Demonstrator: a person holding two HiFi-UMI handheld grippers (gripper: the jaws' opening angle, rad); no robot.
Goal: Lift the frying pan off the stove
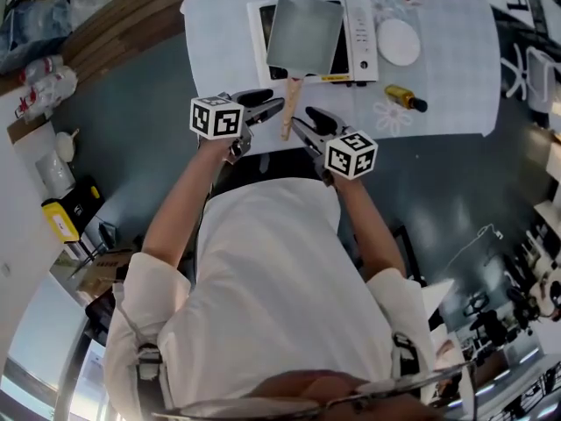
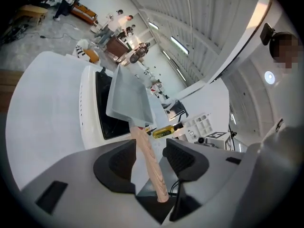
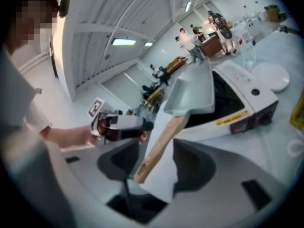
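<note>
Both left claw (image 2: 149, 146) and right claw (image 3: 156, 148) stood open at the wooden handle (image 1: 288, 108) of the grey square frying pan (image 1: 304, 33); I feared uneven closing would tip it.

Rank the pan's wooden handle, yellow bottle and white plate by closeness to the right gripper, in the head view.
1. Wooden handle, just left of the right gripper.
2. Yellow bottle, to its right.
3. White plate, beyond the bottle.

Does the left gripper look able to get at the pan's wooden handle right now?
Probably yes: the left gripper is open, with the wooden handle between its jaws, and nothing blocks it.
</note>
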